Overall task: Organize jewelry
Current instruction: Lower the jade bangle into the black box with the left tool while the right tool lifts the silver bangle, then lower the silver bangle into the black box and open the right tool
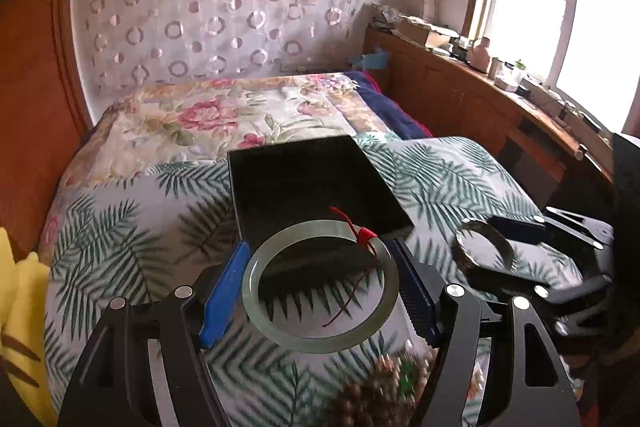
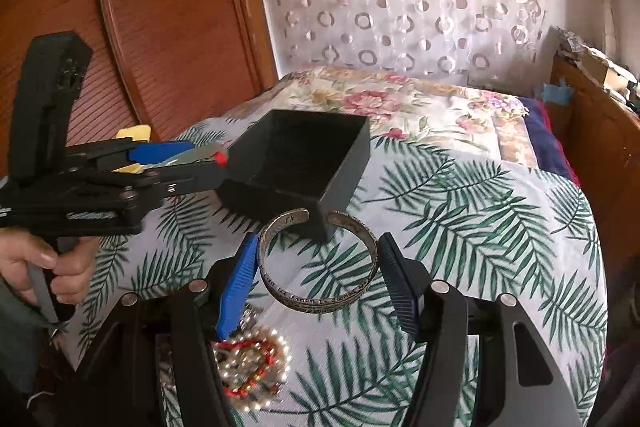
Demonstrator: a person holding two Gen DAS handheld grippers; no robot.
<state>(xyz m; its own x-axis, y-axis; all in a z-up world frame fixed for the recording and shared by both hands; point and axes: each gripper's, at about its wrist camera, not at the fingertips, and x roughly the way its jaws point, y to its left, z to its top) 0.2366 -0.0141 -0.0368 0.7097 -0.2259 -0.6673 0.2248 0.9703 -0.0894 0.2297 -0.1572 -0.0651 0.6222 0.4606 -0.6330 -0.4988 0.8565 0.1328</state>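
My left gripper (image 1: 320,287) is shut on a pale green jade bangle (image 1: 280,331) with a red cord, held just in front of an open black box (image 1: 312,183) on the bed. My right gripper (image 2: 316,275) is shut on a silver cuff bracelet (image 2: 316,301) with engraved lettering, held near the box's (image 2: 304,159) front corner. The right gripper with the cuff (image 1: 486,247) shows at the right in the left wrist view. The left gripper (image 2: 188,159) shows at the left in the right wrist view, held by a hand.
A pile of pearl and red bead jewelry (image 2: 252,367) lies on the leaf-print bedcover (image 2: 460,227) below the right gripper. Brown beads (image 1: 380,387) lie below the left gripper. A wooden cabinet (image 1: 460,91) stands right, a wooden headboard (image 2: 168,7) left.
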